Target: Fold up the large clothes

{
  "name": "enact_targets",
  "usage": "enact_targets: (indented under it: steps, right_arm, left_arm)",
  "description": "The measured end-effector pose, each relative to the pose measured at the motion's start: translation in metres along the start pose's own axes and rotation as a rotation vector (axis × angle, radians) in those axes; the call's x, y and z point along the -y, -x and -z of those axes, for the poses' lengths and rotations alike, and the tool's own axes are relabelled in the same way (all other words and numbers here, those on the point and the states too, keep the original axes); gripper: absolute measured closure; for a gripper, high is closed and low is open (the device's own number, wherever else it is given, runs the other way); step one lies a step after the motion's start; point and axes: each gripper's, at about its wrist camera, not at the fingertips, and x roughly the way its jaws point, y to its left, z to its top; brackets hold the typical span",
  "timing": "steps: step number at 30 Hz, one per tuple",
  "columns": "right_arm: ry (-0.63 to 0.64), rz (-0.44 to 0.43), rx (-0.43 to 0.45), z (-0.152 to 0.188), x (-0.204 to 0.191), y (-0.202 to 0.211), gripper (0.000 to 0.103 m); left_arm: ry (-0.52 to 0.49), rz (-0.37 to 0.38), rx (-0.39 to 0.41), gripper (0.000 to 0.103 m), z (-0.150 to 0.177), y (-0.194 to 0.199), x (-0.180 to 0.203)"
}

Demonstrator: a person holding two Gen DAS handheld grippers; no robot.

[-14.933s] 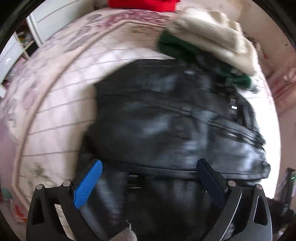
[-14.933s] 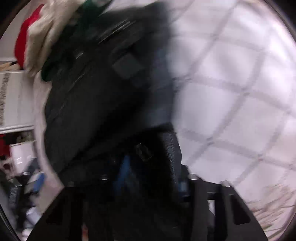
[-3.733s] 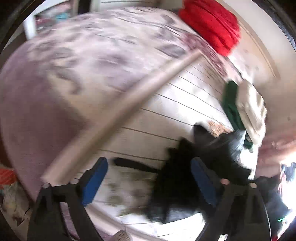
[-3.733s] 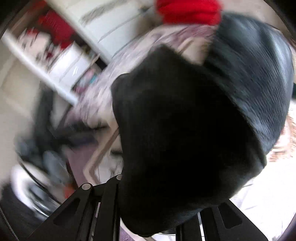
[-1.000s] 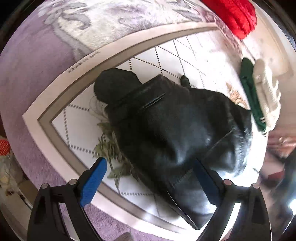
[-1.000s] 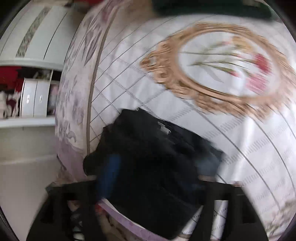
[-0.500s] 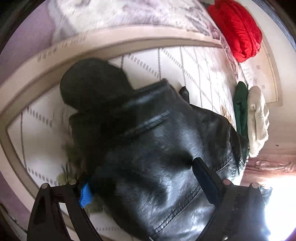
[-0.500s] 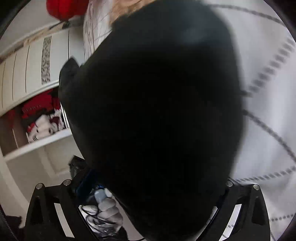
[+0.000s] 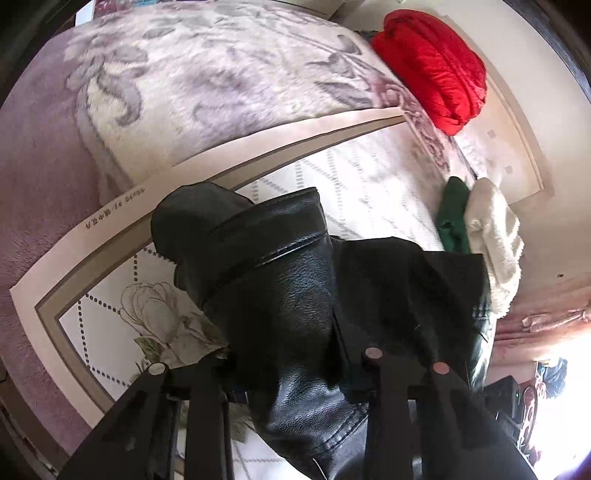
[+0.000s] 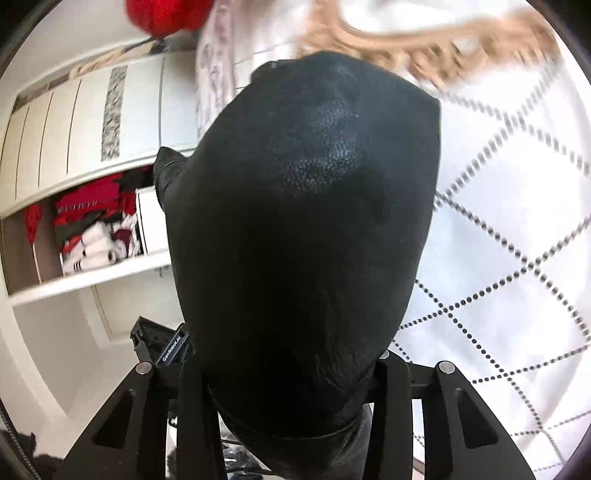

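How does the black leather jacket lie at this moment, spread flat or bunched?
Bunched: the jacket heaps on the bed, gripped by both grippers.

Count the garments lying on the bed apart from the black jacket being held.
3: a red garment at the far edge, and a green one with a white fluffy one beside it. The jacket may hide others.

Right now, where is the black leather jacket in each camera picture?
Left wrist view: the black leather jacket fills the lower middle, clamped in the left gripper, lying on the bed cover.
Right wrist view: it fills the centre, clamped in the right gripper.
Shared landmark: the red bundle, top right in the left view, top left in the right.
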Motion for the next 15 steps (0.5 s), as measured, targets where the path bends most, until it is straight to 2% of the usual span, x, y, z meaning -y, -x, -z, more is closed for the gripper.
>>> enact_targets:
  steps: [5, 9, 15]
  right_arm:
    - [0.048, -0.002, -0.008, 0.001, -0.034, 0.037, 0.061]
    - [0.084, -0.014, 0.007, -0.005, -0.068, 0.081, 0.062]
    - [0.14, -0.04, 0.057, -0.046, -0.128, 0.154, 0.062]
  left_arm:
    - [-0.036, 0.019, 0.023, 0.076, -0.004, 0.028, 0.039]
    - [-0.08, 0.039, 0.047, 0.076, -0.016, 0.049, 0.087]
    - [-0.125, 0.092, 0.095, 0.076, -0.053, 0.054, 0.179]
